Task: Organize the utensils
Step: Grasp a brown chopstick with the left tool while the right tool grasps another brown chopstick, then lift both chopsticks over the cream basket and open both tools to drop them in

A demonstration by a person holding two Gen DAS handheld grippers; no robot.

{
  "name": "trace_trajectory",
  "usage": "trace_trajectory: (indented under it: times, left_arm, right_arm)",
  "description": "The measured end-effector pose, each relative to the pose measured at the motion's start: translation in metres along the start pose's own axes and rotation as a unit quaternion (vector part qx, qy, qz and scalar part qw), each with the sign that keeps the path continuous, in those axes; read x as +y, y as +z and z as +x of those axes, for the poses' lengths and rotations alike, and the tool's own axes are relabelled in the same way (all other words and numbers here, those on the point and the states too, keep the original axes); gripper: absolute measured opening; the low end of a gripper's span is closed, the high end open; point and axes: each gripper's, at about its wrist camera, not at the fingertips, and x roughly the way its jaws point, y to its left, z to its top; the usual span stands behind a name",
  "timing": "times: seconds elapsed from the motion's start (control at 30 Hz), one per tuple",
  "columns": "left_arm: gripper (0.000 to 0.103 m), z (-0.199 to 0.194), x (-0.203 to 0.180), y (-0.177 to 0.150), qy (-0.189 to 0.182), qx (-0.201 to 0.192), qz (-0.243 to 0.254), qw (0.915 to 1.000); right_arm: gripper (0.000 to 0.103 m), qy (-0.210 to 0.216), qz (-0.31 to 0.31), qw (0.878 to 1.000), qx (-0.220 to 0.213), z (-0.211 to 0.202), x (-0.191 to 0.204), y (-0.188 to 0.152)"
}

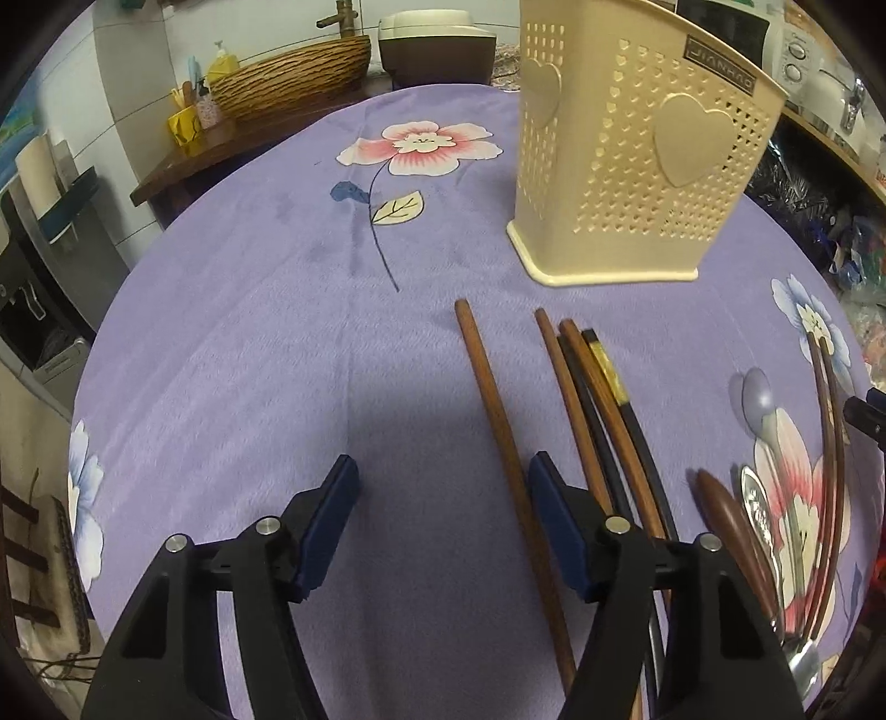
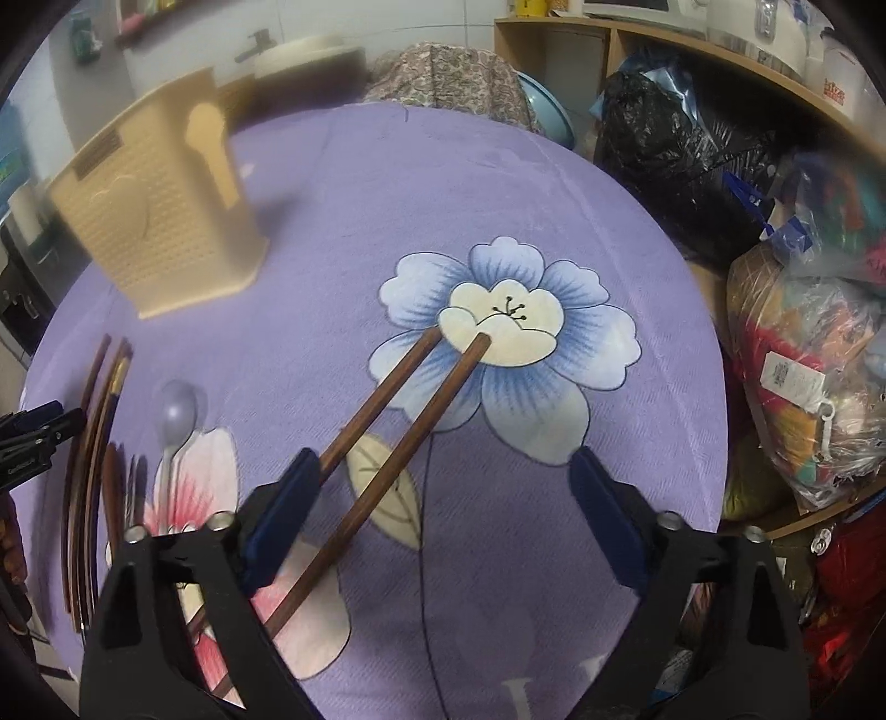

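In the left wrist view, my left gripper (image 1: pixel 443 459) is open just above the purple flowered cloth (image 1: pixel 249 332). A single brown chopstick (image 1: pixel 498 415) lies between its fingers, close to the right finger (image 1: pixel 554 520). Several more chopsticks (image 1: pixel 598 421) lie just right of it. Further right are a grey spoon (image 1: pixel 761 404), a wooden spoon (image 1: pixel 725 515) and a metal spoon (image 1: pixel 758 509). The cream perforated holder (image 1: pixel 637 183) stands upright ahead. My right gripper (image 2: pixel 443 459) is open over two brown chopsticks (image 2: pixel 437 410): one lies inside the gap, the other passes behind the left finger (image 2: pixel 282 515).
A woven basket (image 1: pixel 293 77) and a cooker (image 1: pixel 437 39) stand beyond the table's far edge. Black and coloured bags (image 2: pixel 803 360) crowd the right side under a wooden shelf (image 2: pixel 664 33). In the right wrist view the holder (image 2: pixel 166 221) stands far left, and the cloth's right half is bare.
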Motion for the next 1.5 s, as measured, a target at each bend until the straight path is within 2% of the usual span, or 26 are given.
trace_trajectory:
  times: [0.2, 0.3, 0.37, 0.43, 0.53, 0.6, 0.7, 0.9, 1.03, 1.13, 1.33, 1.5]
  left_arm:
    - [0.039, 0.008, -0.003, 0.022, -0.014, 0.014, -0.009, 0.9998]
    - [0.029, 0.011, -0.007, 0.028, -0.014, 0.018, -0.009, 0.9997]
    - [0.017, 0.014, -0.009, 0.033, -0.018, 0.020, -0.014, 0.9996]
    - [0.011, 0.017, -0.010, 0.038, -0.015, 0.021, -0.015, 0.9996]
    - [0.010, 0.020, -0.015, 0.042, -0.009, 0.021, -0.011, 0.9997]
    - [0.009, 0.021, -0.016, 0.043, -0.006, 0.020, -0.009, 0.9997]
    - [0.008, 0.022, -0.016, 0.045, -0.007, 0.016, -0.012, 0.9998]
    - [0.008, 0.012, -0.010, 0.045, -0.016, -0.007, -0.032, 0.9993]
    - [0.008, -0.025, -0.002, 0.052, -0.041, -0.055, -0.047, 0.9966]
    - [0.008, -0.066, 0.005, 0.055, -0.052, -0.108, -0.049, 0.9916]
    - [0.008, -0.146, 0.021, 0.053, -0.069, -0.201, -0.051, 0.9758]
    - [0.008, -0.163, 0.025, 0.052, -0.069, -0.225, -0.050, 0.9707]
  right_arm:
    - [0.056, 0.003, 0.013, 1.000, 0.014, 0.016, 0.002, 0.012]
    - [0.049, -0.014, 0.009, 1.000, 0.009, 0.023, 0.008, 0.020]
    - [0.043, -0.020, 0.012, 1.000, 0.007, 0.029, 0.010, 0.029]
    - [0.031, -0.031, 0.008, 0.999, 0.004, 0.035, 0.014, 0.036]
    - [0.018, -0.029, 0.014, 0.999, 0.000, 0.040, 0.015, 0.044]
    - [0.014, -0.023, 0.017, 1.000, -0.003, 0.041, 0.015, 0.046]
    - [0.013, -0.011, 0.017, 1.000, -0.006, 0.042, 0.015, 0.049]
    - [0.012, 0.054, 0.027, 0.998, -0.023, 0.028, 0.013, 0.051]
    - [0.011, 0.094, 0.005, 0.994, -0.059, -0.009, 0.021, 0.056]
    - [0.011, 0.116, -0.019, 0.988, -0.100, -0.050, 0.027, 0.058]
    - [0.008, 0.152, -0.054, 0.973, -0.168, -0.127, 0.025, 0.057]
    - [0.008, 0.166, -0.067, 0.965, -0.190, -0.157, 0.025, 0.056]
